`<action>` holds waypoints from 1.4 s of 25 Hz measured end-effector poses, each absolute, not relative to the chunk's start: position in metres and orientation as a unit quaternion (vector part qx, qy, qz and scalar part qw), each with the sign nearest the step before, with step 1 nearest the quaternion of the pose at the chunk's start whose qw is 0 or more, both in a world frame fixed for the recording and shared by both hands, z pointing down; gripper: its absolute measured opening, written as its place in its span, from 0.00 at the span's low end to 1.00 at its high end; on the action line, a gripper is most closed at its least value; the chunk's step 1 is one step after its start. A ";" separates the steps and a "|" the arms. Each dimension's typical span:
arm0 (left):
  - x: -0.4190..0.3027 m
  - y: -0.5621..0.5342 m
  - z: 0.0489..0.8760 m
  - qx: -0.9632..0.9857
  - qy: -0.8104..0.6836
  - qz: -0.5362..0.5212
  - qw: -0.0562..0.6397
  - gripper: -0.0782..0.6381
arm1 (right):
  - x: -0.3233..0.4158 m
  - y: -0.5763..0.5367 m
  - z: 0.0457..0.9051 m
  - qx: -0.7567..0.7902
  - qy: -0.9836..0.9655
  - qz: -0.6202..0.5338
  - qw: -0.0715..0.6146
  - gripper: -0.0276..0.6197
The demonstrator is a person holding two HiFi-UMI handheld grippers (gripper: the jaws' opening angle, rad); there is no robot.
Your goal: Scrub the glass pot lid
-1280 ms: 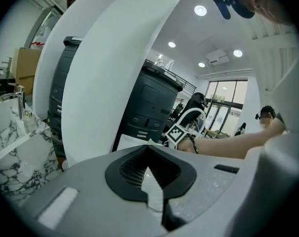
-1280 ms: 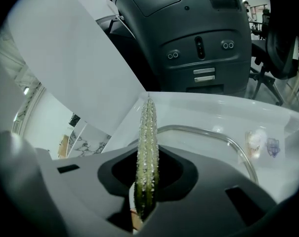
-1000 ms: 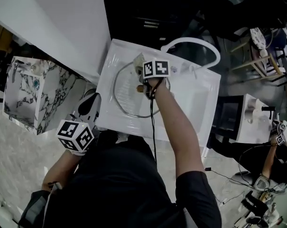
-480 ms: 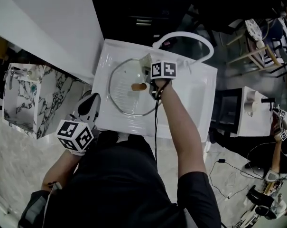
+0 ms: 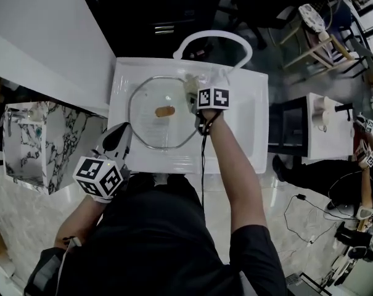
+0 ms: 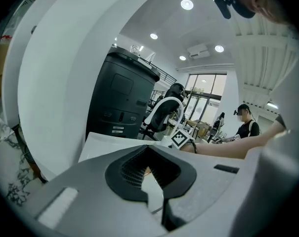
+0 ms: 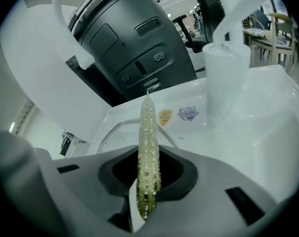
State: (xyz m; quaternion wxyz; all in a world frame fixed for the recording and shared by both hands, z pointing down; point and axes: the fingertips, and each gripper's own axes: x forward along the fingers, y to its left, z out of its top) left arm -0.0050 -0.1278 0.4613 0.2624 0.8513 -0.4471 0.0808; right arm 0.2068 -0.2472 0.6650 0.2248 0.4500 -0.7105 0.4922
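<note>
From the head view, we see the glass pot lid (image 5: 150,123) lying flat in the white sink (image 5: 251,131), its brown knob (image 5: 165,111) facing up. The right gripper (image 5: 192,90) is down at the lid's right rim, and its fingers are at the glass edge there. The left gripper (image 5: 119,132) hangs at the sink's near left corner, just outside the lid's rim and off the glass. The white faucet (image 5: 212,37) arches over the far side of the sink.

Over to the left gripper view. We look across the sink's near edge, and the fingers (image 6: 124,181) are drawn together with only a thin sliver between them. Nothing is caught in there. The other gripper's marker cube (image 6: 180,138) shows beyond them, over the sink.

Now the right gripper view, and here's the action. The fingers (image 7: 184,179) are clamped on a yellow-green sponge (image 7: 148,147), which we see edge-on, standing up between them. Just past the sponge's tip lie the lid's metal rim and glass, spreading off to the left, with the knob a little beyond. We cannot tell whether the sponge is touching the glass.
</note>
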 end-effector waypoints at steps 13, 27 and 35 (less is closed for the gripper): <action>0.026 -0.125 0.454 0.865 -0.425 0.085 0.252 0.11 | 0.258 -0.229 0.658 0.497 -0.730 0.429 0.190 0.14; -0.045 -0.111 0.465 0.813 -0.510 0.080 0.270 0.11 | 0.206 -0.284 0.645 0.362 -0.831 0.042 0.421 0.14; -0.039 -0.111 0.471 0.816 -0.501 0.084 0.276 0.11 | 0.188 -0.254 0.670 0.301 -0.844 0.010 0.444 0.14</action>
